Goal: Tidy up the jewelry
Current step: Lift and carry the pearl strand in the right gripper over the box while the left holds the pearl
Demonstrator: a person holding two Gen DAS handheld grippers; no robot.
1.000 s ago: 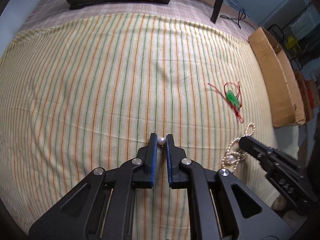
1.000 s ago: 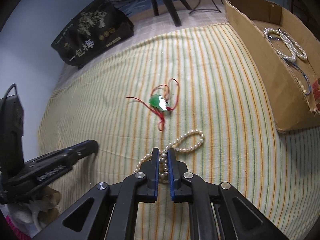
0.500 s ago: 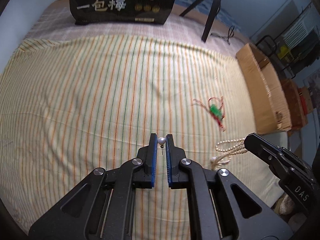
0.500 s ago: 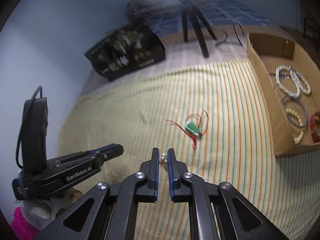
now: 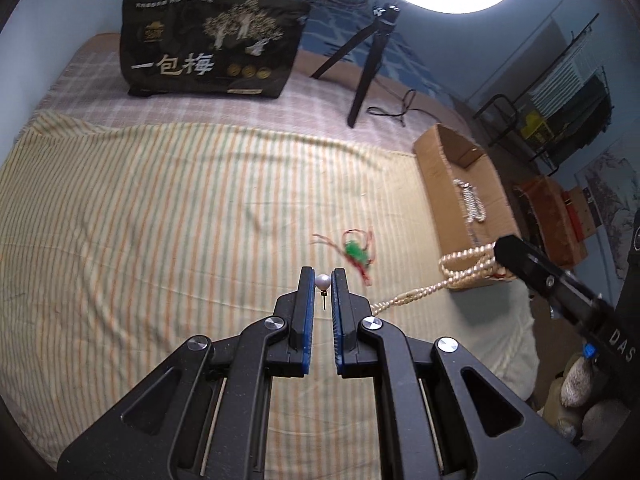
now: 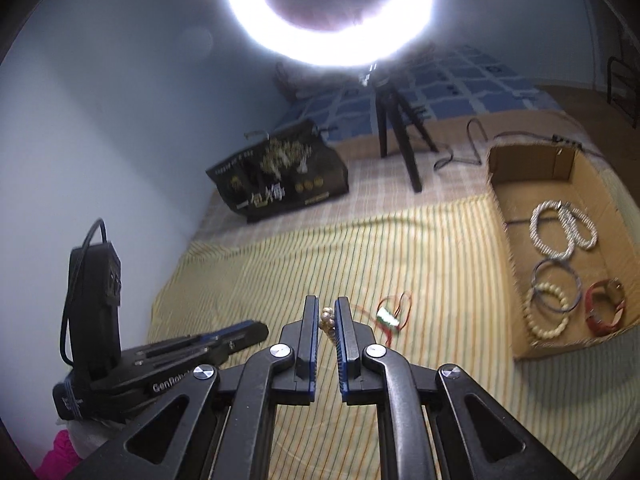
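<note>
Left gripper [image 5: 323, 280] clamps a pearl stud earring [image 5: 322, 281] right at the fingertips, pearl pinched between the blue pads [image 5: 307, 300], its thin post hanging down into the gap behind the tips. Held up off the striped cloth [image 5: 160, 220].

Right gripper [image 6: 327, 316] is clenched on a pearl necklace [image 5: 460, 268]; in the right wrist view only a few beads show between the tips, the rest drops below the fingers out of sight. From the left wrist view the strand hangs in loops from the right gripper's tip and trails down-left toward the left gripper's right finger; whether its low end touches the cloth cannot be told.

Green pendant on red cord [image 5: 357, 254] lies on the cloth, just ahead and right of the left fingertips, ahead-right of the right fingertips too, touching neither.

Cardboard box [image 6: 504, 208] sits far right of both grippers, well apart from the fingers. Inside: beaded silver strands [image 6: 560, 228], a blue ring bracelet [image 6: 558, 286], a cream bead bracelet [image 6: 546, 312], a red bangle [image 6: 604, 306].

Black bag [image 5: 212, 48] and ring light tripod [image 5: 368, 64] stand far ahead, beyond the cloth.
</note>
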